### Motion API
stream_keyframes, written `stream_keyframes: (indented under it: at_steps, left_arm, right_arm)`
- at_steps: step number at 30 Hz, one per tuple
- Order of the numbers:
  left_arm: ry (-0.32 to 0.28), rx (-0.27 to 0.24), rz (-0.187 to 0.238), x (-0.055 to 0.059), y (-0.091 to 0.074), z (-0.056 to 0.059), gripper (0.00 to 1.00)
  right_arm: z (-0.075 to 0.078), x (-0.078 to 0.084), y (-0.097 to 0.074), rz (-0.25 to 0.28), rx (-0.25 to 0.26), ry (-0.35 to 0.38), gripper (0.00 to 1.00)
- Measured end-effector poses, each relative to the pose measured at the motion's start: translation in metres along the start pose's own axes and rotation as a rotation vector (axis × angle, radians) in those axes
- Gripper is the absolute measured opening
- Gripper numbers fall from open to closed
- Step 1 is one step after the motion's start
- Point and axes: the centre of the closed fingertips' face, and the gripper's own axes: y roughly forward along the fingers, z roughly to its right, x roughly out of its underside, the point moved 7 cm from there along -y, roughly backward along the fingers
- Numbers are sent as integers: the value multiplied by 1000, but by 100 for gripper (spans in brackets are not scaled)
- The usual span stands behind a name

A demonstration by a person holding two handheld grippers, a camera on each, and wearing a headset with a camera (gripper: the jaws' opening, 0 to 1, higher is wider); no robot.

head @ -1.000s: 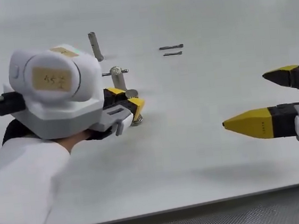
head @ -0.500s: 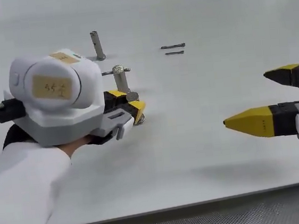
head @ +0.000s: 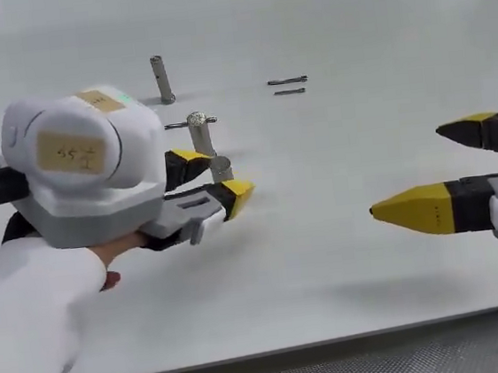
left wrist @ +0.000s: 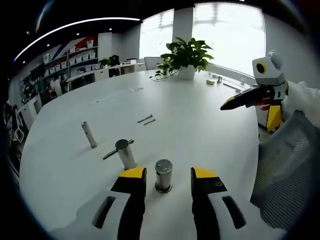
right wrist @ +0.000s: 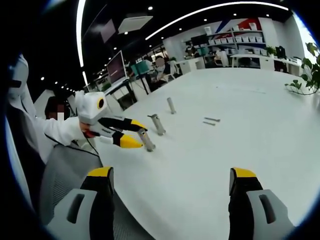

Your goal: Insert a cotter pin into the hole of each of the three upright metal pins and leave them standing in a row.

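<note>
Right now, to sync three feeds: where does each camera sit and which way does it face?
Head view: headset, looking forward and down at the table; left gripper, right gripper, white sleeve show.
Left gripper view: on the left gripper, looking along its open jaws at the nearest pin.
Right gripper view: on the right gripper, facing the left gripper across the table; its jaws show.
Both gripper views share the three pins.

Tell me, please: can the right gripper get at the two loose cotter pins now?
Probably yes. The right gripper is open, and only bare table lies between it and the cotter pins.
</note>
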Motion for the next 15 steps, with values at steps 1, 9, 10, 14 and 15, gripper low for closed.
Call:
stream_keyframes:
  at_steps: [1,9,10,14,15]
  left_arm:
    - [0,5,1,0,-2,-1,36]
    - [-27,77,24,6,-26,-6,53]
    - [-29,79,26,6,-28,-6,58]
    - [-46,87,30,10,-38,-9,73]
    - [-48,89,28,10,-40,-9,74]
  right_arm:
    - [-1,0,0,-1,1,-1,94]
    - [2,-1,-3,-5,6,0,94]
    - [3,0,-3,-5,7,0,94]
    - [8,-1,-5,-9,10,-3,94]
    - [9,-1,-5,-12,10,-5,94]
